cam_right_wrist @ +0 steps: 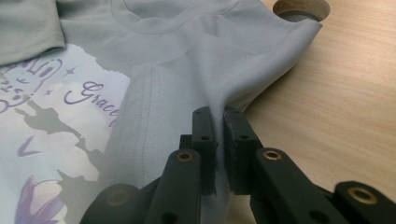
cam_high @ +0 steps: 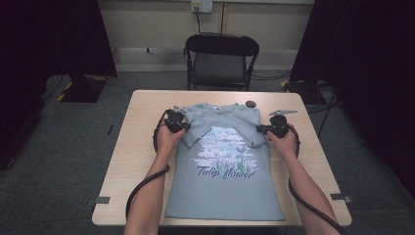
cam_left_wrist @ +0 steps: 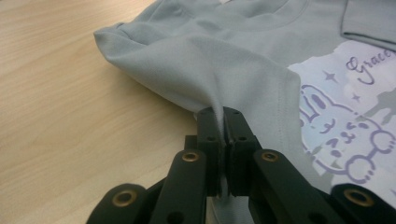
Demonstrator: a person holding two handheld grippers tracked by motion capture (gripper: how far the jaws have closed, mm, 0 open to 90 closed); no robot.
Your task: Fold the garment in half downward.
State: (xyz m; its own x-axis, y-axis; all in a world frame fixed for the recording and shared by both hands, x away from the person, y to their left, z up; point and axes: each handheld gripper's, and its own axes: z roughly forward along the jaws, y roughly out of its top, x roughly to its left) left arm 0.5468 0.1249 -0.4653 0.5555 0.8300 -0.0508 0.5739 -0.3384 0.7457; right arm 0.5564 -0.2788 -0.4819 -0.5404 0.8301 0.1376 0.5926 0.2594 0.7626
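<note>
Left gripper [cam_left_wrist: 219,114] and right gripper [cam_right_wrist: 218,114] both clamped on T-shirt [cam_high: 225,186] shoulder folds. Lift evenly, keep fabric taut; fold straight, no skew

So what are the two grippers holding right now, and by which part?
Both pinch the grey-blue printed T-shirt: the left gripper on its folded-in left sleeve, the right gripper on its folded-in right sleeve.
</note>
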